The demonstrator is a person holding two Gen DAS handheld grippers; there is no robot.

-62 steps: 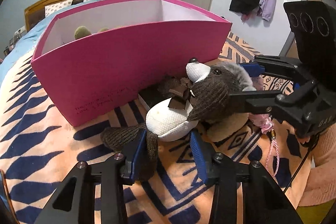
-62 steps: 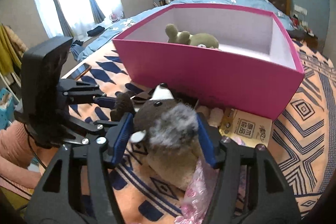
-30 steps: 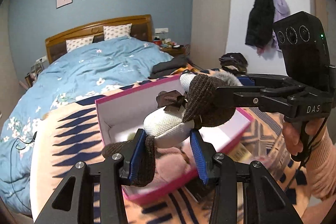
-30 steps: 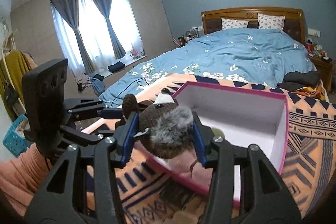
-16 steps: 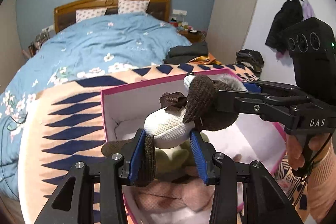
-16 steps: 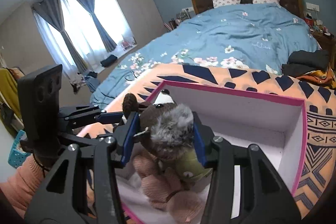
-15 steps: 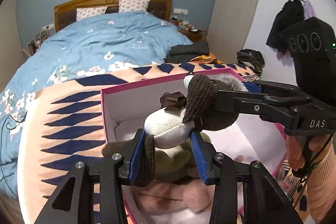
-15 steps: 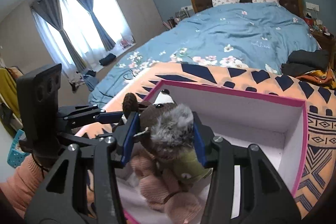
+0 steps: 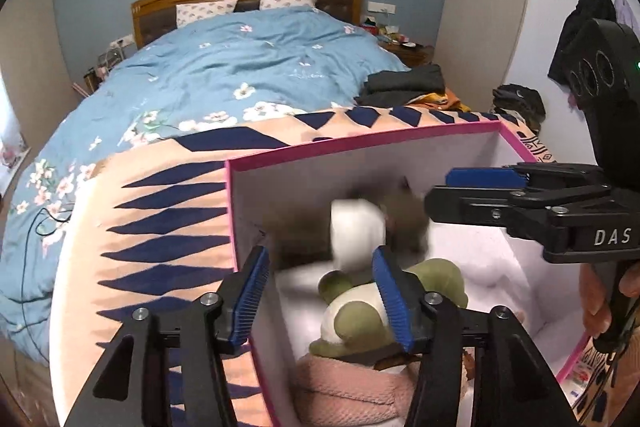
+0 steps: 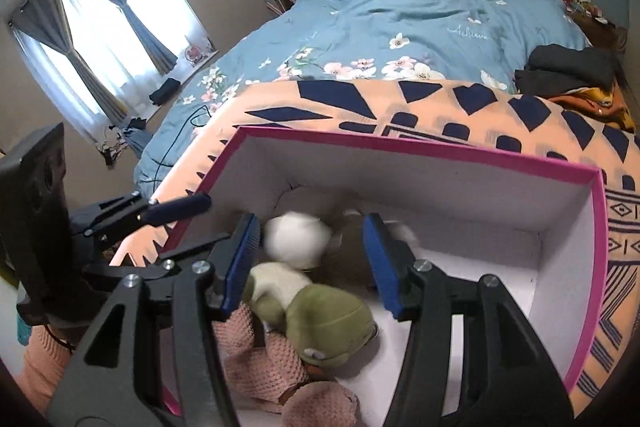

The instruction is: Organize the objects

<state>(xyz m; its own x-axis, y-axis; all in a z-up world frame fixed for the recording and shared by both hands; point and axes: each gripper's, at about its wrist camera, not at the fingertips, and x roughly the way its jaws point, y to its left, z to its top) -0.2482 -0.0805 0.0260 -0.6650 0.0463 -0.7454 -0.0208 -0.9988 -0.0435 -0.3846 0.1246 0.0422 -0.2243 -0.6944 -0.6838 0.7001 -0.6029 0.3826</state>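
Lying blurred inside the pink box [image 9: 360, 151], the brown-and-white plush mouse [image 9: 356, 231] sits just ahead of both spread, empty tools: left hand-held gripper [image 9: 320, 291], right hand-held gripper [image 10: 312, 259], above the green plush [image 10: 320, 319].

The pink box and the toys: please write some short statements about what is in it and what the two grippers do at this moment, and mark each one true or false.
1. Both the left gripper and the right gripper are open. True.
2. The brown and white toy is clamped between blue pads. False: it appears blurred inside the pink box, and no pad grips it.
3. A green toy lies in the box. True.
4. The box stands on the blue blanket. False: it stands on the orange patterned blanket.
5. A pink knitted toy lies under the green one. True.
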